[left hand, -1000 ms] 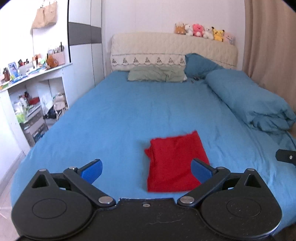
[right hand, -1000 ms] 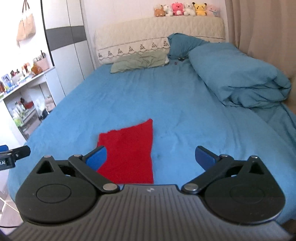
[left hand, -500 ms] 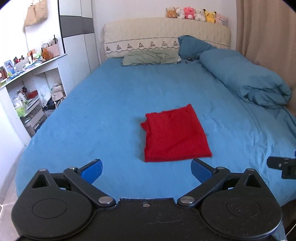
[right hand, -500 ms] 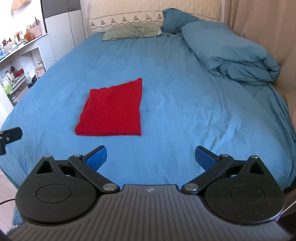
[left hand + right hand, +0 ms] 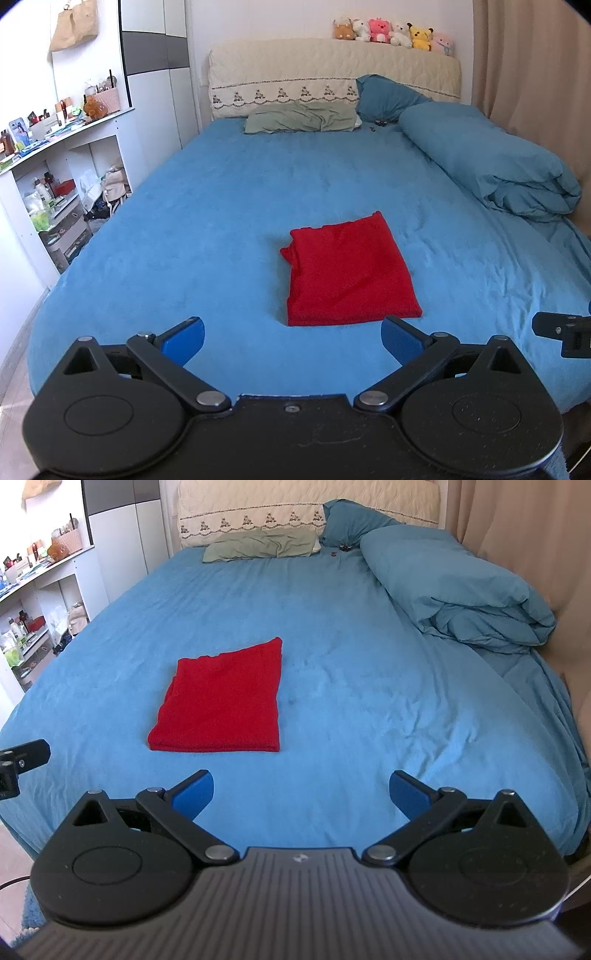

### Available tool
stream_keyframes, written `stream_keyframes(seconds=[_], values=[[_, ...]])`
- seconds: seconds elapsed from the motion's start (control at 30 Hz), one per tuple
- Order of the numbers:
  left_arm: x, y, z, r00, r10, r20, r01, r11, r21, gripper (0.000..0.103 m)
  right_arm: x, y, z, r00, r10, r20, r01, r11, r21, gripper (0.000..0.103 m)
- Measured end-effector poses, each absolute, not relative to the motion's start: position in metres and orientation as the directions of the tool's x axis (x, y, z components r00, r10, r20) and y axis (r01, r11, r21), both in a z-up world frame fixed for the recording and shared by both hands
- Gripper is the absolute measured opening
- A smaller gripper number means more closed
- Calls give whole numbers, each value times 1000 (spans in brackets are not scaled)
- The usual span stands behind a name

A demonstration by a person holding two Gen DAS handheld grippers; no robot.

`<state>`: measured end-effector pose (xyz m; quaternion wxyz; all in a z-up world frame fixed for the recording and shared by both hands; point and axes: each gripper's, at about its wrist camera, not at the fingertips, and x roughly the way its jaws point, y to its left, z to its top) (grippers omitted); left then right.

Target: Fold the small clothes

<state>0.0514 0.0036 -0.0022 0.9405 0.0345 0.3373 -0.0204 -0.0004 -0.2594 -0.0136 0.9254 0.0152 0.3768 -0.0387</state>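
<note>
1. Your left gripper hangs nearest you over the near edge of the blue bed sheet, its blue-padded jaws spread wide and empty.
2. Your right gripper is the same: jaws apart, nothing between them, clear of the cloth.
3. Just beyond the left gripper's tips lies the folded red knit garment, flat on the sheet near the bed's middle; from the right wrist view it sits to the left.
4. It looks soft, light and limp, so it will likely sag and slide apart if you pinch one layer. Take hold at a near corner, catching all layers at the folded edge.
5. Farther right lies a rolled blue duvet, well apart.
</note>
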Motion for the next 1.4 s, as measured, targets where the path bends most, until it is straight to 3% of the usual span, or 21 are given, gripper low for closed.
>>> stream_keyframes(seconds=[1.4], values=[[43, 4, 5, 799, -5, -601, 66, 995, 79, 103, 2, -263, -12, 701, -58, -711, 88, 996, 5, 103]])
